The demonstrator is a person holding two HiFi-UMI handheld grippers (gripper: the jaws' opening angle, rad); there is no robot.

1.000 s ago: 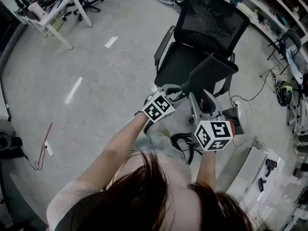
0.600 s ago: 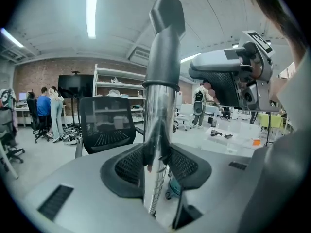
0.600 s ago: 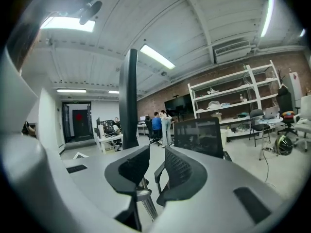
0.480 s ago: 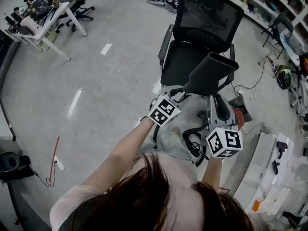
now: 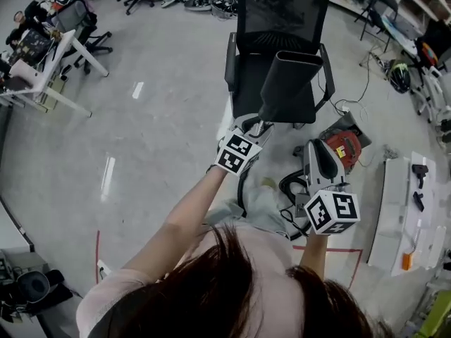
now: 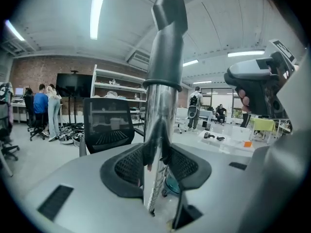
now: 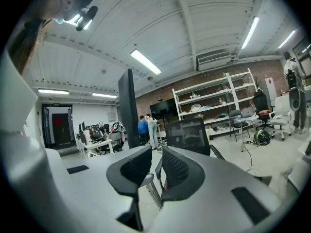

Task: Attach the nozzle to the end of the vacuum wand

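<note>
Though clamped — wand point(image 6: 157, 123) foot unseen

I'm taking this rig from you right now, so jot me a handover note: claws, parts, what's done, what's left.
Left claw: shut on the chrome wand.
Right claw: empty; its jaws have just been closing, a narrow gap left, nothing between them.
Nozzle: on the wand's far end, collar over the tube.
Done: nozzle looks attached.
Left: probably confirm it is seated firmly, then set the wand down.
</note>
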